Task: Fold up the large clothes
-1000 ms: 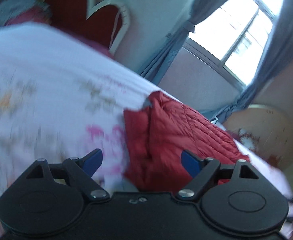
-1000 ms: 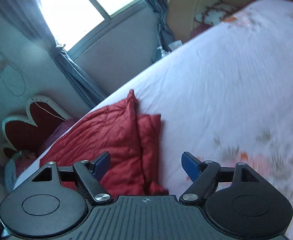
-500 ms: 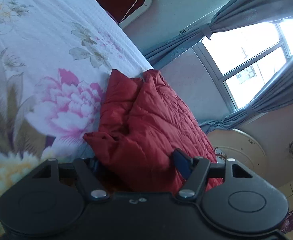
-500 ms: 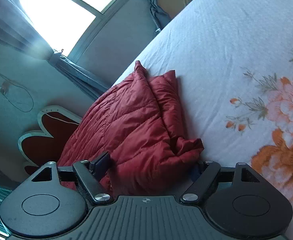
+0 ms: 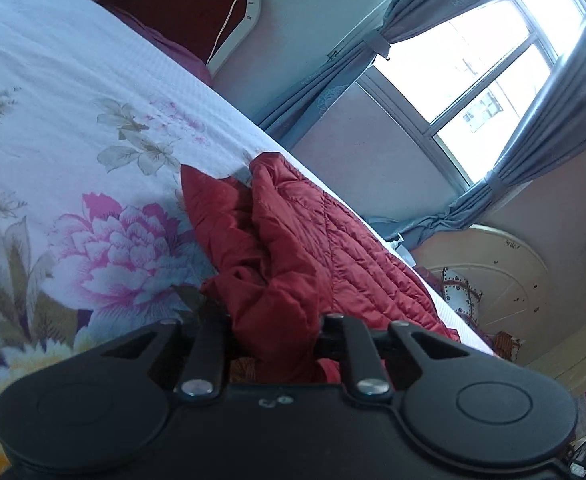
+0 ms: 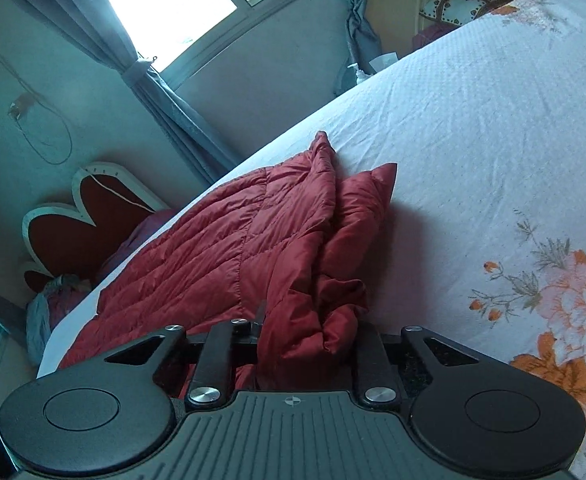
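A red quilted jacket (image 5: 317, 240) lies crumpled on the flowered white bedsheet (image 5: 73, 100). In the left wrist view my left gripper (image 5: 273, 332) has its jaws closing on a bunched near edge of the jacket; the pads are hidden by the cloth pinched between them. In the right wrist view the same red jacket (image 6: 261, 240) stretches away toward the heart-shaped headboard. My right gripper (image 6: 305, 340) has its jaws closing too, with a thick fold of the jacket's near corner squeezed between them.
The bedsheet (image 6: 493, 120) spreads wide beside the jacket. A heart-shaped red headboard (image 6: 89, 224) stands at one end, a round cream footboard (image 5: 505, 276) at the other. A bright window (image 5: 473, 72) with grey curtains (image 5: 541, 152) lies beyond the bed.
Both grippers came forward to the jacket's near edge and went from wide open to clamped on bunched red fabric. The cloth now rises between each pair of jaws.
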`<state>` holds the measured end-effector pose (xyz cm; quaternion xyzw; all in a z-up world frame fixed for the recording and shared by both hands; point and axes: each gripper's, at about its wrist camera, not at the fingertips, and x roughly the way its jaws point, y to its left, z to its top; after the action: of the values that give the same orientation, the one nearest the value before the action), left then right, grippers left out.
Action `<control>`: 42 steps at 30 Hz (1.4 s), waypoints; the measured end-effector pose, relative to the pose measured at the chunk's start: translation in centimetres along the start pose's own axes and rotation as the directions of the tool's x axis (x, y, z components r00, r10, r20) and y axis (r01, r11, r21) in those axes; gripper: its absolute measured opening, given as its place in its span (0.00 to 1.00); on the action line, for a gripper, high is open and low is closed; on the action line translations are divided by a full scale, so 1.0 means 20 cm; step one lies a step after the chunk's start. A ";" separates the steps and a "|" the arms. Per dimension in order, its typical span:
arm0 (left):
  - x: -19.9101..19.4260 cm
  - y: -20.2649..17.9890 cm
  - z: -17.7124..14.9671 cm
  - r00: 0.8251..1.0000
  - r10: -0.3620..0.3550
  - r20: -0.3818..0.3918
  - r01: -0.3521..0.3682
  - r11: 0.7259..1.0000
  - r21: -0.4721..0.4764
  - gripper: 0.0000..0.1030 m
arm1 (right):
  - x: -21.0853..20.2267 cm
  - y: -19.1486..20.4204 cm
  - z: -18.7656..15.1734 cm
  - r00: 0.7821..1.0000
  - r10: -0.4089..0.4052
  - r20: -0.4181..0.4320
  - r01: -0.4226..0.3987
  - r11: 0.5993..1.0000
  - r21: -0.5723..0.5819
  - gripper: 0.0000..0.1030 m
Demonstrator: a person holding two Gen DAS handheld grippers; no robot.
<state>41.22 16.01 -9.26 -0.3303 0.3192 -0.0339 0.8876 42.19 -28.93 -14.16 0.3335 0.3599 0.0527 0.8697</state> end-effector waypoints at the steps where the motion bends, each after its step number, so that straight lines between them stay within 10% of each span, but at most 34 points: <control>1: -0.03 -0.02 -0.02 1.000 0.008 -0.002 -0.008 1.000 0.010 0.16 | -0.03 0.00 -0.01 1.000 -0.001 0.000 0.001 1.000 -0.013 0.19; 26: -0.78 0.00 -0.76 0.999 0.048 -0.026 -0.046 0.998 0.052 0.16 | -0.84 -0.24 -0.51 0.999 -0.038 -0.029 0.035 0.996 -0.084 0.19; 42: -0.95 0.06 -0.94 0.998 0.054 -0.018 -0.053 0.998 0.035 0.16 | -1.04 -0.37 -0.68 0.997 -0.041 -0.059 0.039 0.999 -0.022 0.19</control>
<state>14.93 11.41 -10.47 -0.3057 0.3355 -0.0187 0.8908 16.83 -34.16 -13.39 0.3155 0.3915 0.0489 0.8630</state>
